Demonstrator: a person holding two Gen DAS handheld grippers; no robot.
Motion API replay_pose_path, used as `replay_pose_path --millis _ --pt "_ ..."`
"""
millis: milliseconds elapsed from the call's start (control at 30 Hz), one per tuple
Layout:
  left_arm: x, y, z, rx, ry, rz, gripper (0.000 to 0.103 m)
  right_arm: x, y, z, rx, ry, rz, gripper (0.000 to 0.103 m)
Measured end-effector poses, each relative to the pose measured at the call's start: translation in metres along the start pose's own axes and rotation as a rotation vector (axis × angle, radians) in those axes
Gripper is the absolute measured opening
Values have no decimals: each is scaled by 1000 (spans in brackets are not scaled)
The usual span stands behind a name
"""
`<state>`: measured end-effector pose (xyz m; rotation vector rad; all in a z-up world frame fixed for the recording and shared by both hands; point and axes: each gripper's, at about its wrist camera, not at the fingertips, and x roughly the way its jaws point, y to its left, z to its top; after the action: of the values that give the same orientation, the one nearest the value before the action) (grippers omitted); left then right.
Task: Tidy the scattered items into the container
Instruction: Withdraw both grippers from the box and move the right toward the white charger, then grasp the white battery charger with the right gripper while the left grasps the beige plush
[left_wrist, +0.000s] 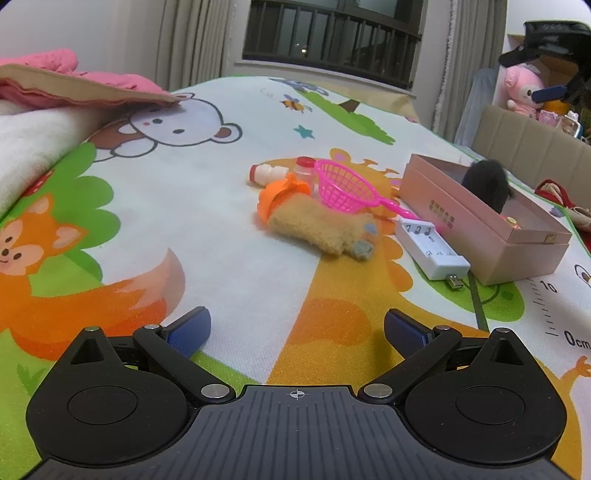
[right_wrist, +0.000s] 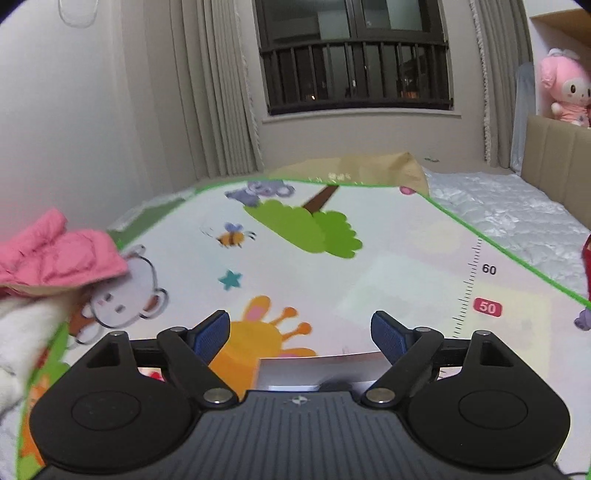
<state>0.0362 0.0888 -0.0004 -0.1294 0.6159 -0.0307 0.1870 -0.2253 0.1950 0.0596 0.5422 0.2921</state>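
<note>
While both grippers are empty, plan the pick:
Left gripper (left_wrist: 297, 328): jaws wide apart, holding nothing.
Right gripper (right_wrist: 300, 334): same, empty.
Items: pink net (left_wrist: 341, 186), plush (left_wrist: 321, 225), charger (left_wrist: 430, 249) beside the pink box (left_wrist: 480, 229).
Advice: you take 1 item per approach.

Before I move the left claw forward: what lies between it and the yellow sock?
Nothing. In the left wrist view, only bare mat lies between the open left claw and the sock.
</note>
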Motion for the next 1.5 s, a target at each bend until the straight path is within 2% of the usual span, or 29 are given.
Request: replay_pose_path --millis 33,100,167,267,367,467,533,633,867,967,1000,1033,1067,1100,1167,1233,1333,1500 --pt "0 0 0 0 0 1 102 -3 6 -3 -23 -5 8 81" --pt "0 1 0 0 1 0 102 -8 27 -19 -105 -4 27 67" --pt "0 1 0 0 1 1 102 -2 55 -43 -194 39 64 40" --pt "-1 1 1 -5 4 6 102 21 98 -93 -320 135 113 29" --pt "-6 11 5 -62 -4 5 102 46 132 -135 -418 176 81 28" --pt "-11 25 11 -127 2 3 102 60 150 -164 -484 146 25 28" --pt "-13 31 14 -117 -2 39 102 67 147 -173 -454 160 16 28" --pt "-12 34 21 -97 -5 58 102 67 131 -184 -389 221 49 28" --pt "9 10 46 -13 -7 32 102 6 102 -210 -390 255 199 29" --pt "19 -6 51 28 2 20 102 -21 83 -221 -427 255 195 29" --pt "22 -11 51 43 7 20 102 -29 75 -226 -443 246 168 29" --pt "25 -17 51 59 13 20 102 -35 67 -230 -451 237 129 35" --pt "29 -22 51 76 21 20 102 -39 56 -233 -442 226 76 51" --pt "32 -27 51 89 28 20 102 -43 45 -235 -420 213 26 55" --pt "39 -37 51 123 40 22 102 -46 26 -237 -355 195 -57 71" --pt "46 -45 51 157 44 32 102 -48 9 -238 -272 178 -103 79" --pt "58 -54 54 211 51 73 102 -50 -5 -243 -166 160 -99 83" --pt "81 -58 62 229 78 138 102 -48 4 -256 -185 100 -127 90"
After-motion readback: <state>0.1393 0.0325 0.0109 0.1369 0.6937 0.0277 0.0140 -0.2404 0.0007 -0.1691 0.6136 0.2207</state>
